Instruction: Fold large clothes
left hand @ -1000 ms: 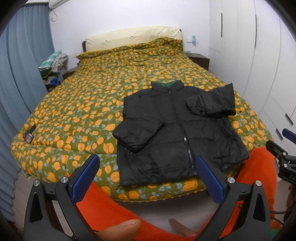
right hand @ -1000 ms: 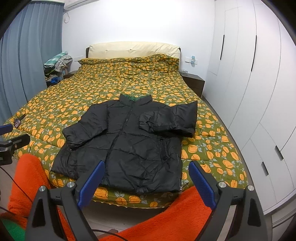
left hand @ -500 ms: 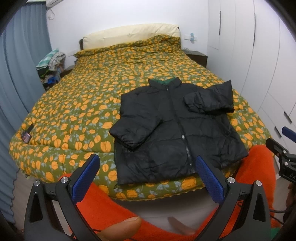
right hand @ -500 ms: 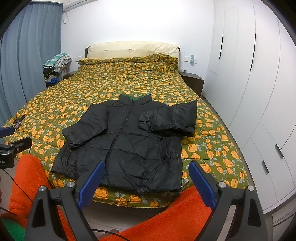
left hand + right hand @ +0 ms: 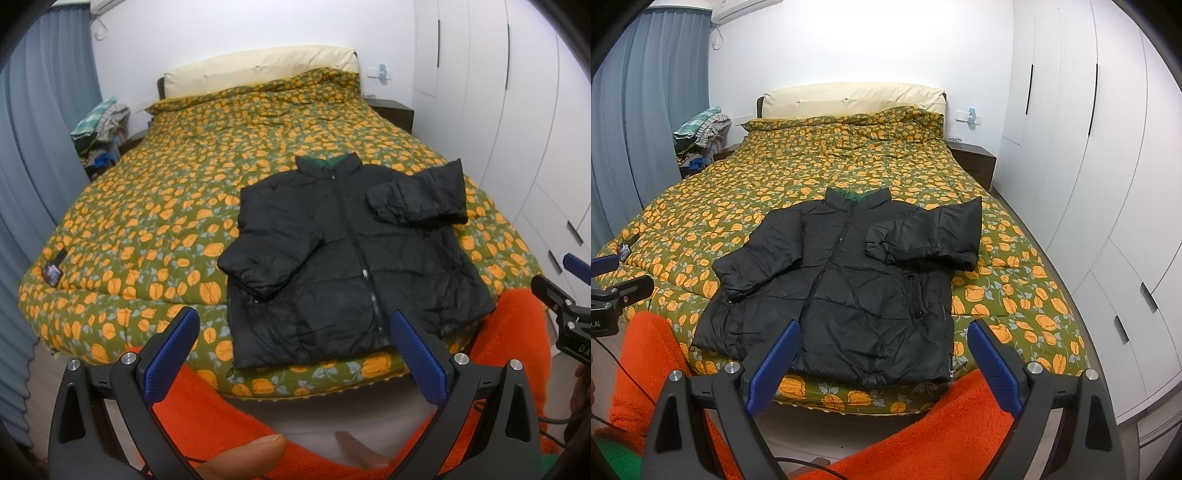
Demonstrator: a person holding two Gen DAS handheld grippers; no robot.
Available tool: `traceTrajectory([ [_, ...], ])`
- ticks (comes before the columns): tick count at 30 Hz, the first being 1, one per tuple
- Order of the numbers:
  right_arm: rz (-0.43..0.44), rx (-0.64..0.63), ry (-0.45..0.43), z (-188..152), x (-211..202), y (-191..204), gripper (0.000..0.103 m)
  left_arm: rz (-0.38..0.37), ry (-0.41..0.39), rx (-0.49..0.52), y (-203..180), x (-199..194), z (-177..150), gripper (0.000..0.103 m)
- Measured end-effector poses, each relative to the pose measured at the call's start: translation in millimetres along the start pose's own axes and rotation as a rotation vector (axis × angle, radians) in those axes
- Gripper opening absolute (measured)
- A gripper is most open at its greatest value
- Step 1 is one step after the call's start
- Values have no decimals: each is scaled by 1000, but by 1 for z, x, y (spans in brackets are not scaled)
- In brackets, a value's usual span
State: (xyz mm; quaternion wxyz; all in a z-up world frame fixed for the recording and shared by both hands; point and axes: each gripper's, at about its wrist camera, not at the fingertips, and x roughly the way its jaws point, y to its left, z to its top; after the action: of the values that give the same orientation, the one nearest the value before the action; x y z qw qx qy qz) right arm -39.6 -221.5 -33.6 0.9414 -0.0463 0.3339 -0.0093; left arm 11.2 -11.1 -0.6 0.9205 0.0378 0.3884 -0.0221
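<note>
While both tools, left and right, are hanging released short of the bed, I am lining up to grab the jacket sleeves.

Small dark tag on the quilt, print illegible

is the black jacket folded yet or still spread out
Mostly spread: the black jacket lies flat, zipped, on the bed. Only one sleeve is folded across the chest; the other angles outward.
</note>
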Motion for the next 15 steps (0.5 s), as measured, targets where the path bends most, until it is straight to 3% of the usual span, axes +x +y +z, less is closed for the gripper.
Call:
traceTrajectory([
  [15, 3, -10, 9, 3, 2, 1, 94, -15, 6, -20, 7, 2, -3, 103],
])
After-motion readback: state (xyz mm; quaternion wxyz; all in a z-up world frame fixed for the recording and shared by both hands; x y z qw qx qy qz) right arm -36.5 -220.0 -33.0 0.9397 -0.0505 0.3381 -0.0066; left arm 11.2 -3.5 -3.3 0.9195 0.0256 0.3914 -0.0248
